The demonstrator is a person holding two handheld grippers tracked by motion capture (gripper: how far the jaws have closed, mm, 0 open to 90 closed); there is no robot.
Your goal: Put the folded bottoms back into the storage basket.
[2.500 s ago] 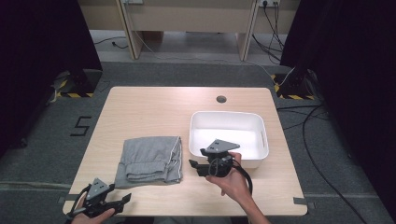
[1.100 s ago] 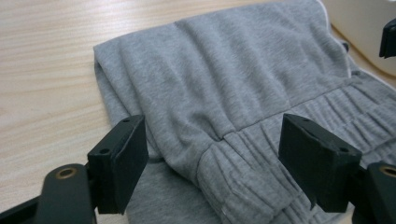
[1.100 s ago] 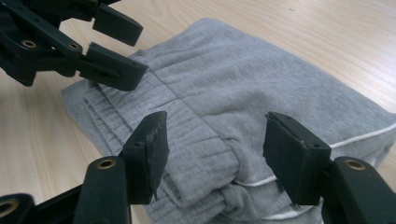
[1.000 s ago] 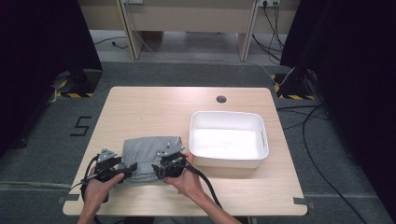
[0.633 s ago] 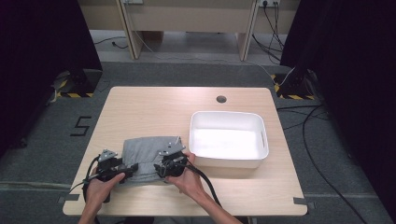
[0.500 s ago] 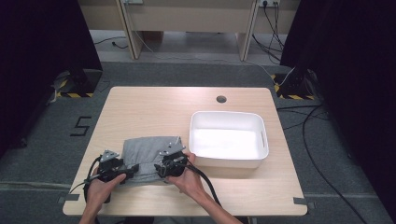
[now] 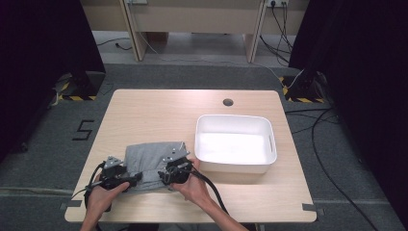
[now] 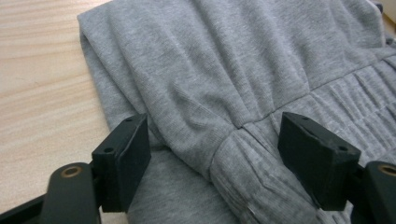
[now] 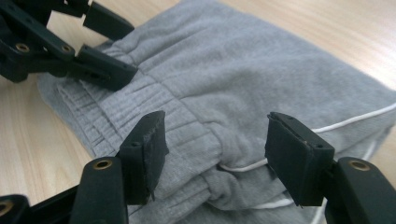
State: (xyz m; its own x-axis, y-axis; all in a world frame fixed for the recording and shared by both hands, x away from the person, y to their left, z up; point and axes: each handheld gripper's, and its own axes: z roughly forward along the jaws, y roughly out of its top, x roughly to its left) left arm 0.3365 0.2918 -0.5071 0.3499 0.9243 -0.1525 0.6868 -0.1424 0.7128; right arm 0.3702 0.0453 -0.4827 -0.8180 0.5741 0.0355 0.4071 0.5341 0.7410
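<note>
Step in hand: both tools are set at the near, waistband edge of the folded grey garment [image 7: 151,161], by my reading to pinch it and lift it, probably toward the tub.
Garment position: lies flat on the worktop [image 7: 159,113], near the front edge, just left of the white tub [image 7: 235,166] and apart from it.
Left tool [image 8: 215,156]: jaws spread wide, one either side of a gathered fold where the ribbed waistband meets the body cloth; nothing clamped yet.
Right tool [image 9: 215,151]: jaws also spread, straddling the ribbed waistband and the white drawstring [image 9: 355,119] that loops out beside it; not closed on anything.
Tool spacing: in the right gripper view the left tool sits farther along the same waistband edge, well clear of the right one.
Doing it well: push both sets of jaws down until the lower edges touch the worktop, so all folded layers are taken, not the top ply alone.
Grip target: bite on the thick ribbed band instead of the thin body cloth; it should slip less.
Drawstring: keep it inside the pinch or fully outside; a half-caught cord could drag the fold open.
Lift: close both together and raise level, or the fold is likely to sag and unroll.
Container: one white rectangular tub, open top, with a slot handle on its right side.
Contents: bare inside; a glare patch on the floor.
</note>
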